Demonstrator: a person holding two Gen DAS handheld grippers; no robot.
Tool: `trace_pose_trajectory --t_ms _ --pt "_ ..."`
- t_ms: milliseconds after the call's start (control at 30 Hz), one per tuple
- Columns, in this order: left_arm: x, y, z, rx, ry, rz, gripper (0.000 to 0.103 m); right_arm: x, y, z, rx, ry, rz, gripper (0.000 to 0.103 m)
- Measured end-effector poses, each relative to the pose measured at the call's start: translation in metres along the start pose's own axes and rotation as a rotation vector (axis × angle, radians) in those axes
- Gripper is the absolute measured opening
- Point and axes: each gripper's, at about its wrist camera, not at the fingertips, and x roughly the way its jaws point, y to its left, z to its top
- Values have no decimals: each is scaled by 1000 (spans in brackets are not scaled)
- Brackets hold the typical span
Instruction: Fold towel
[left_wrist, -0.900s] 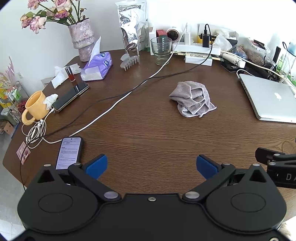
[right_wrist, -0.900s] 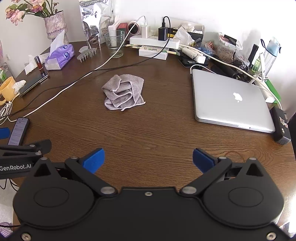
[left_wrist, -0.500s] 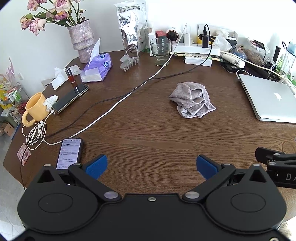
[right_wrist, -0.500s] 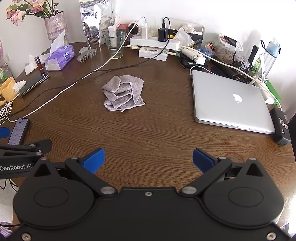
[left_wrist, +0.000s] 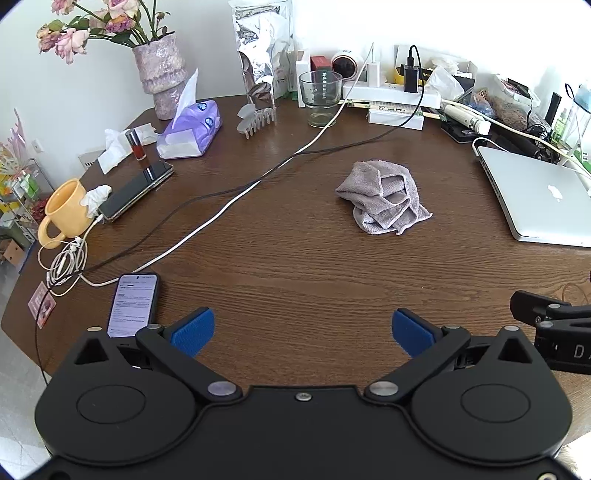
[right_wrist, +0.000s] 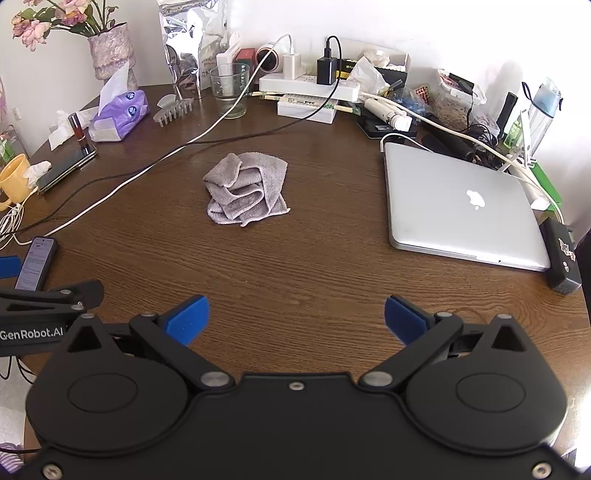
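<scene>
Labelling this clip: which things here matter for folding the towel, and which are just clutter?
For the job: towel, crumpled; left tool and right tool, both open.

Lying about: laptop, lit phone, yellow mug, tissue pack, glass, cables.

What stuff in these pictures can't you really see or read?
- Phone screen text: too small to read in the left wrist view; the left gripper body covers its near end.
- Towel: crumpled, so its inner layers and underside are hidden in both views.
- Yellow mug: cut off by the right wrist view's left edge.
- Water bottle: cut off by the left wrist view's right edge.
</scene>
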Motion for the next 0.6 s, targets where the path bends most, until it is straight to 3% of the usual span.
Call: trace_pose_trajectory --t_ms 400,600 --pt "44 -11 32 25 -37 -12 103 40 -4 34 -12 -25 19 102" --pt "81 -14 52 14 -12 -43 103 68 -10 57 -28 -34 43 102"
